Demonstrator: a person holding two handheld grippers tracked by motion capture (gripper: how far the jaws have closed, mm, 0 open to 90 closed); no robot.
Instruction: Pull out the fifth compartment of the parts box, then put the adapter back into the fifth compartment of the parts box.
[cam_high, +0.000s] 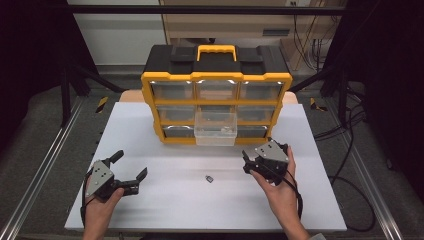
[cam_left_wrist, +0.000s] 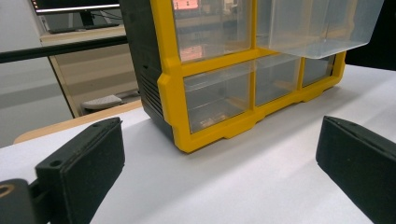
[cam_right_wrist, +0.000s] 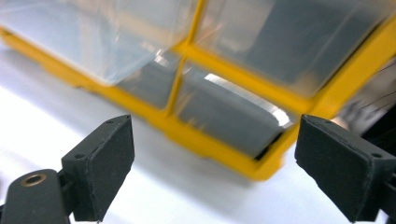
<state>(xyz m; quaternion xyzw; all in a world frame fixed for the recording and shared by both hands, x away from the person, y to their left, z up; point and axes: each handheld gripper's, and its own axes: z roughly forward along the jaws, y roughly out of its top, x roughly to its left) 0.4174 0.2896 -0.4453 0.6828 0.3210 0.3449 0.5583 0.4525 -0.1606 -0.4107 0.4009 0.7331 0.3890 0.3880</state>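
1. Yellow-framed organizer (cam_high: 216, 102) stood at the table's (cam_high: 150, 210) far side; its clear middle drawer (cam_high: 215, 129) was pulled out.
2. Small dark part (cam_high: 209, 178) lay on the white top, between both grippers, in front of the drawer.
3. Left gripper (cam_high: 129, 167): jaws spread, empty, resting near the left edge.
4. Right gripper (cam_high: 248, 161): jaws spread, empty, beside the organizer's lower right corner.
5. Advised: swing down over the part, straddle it squarely, then pinch.

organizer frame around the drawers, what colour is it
Yellow, on the organizer frame, with a black body behind; clearest in the high view.
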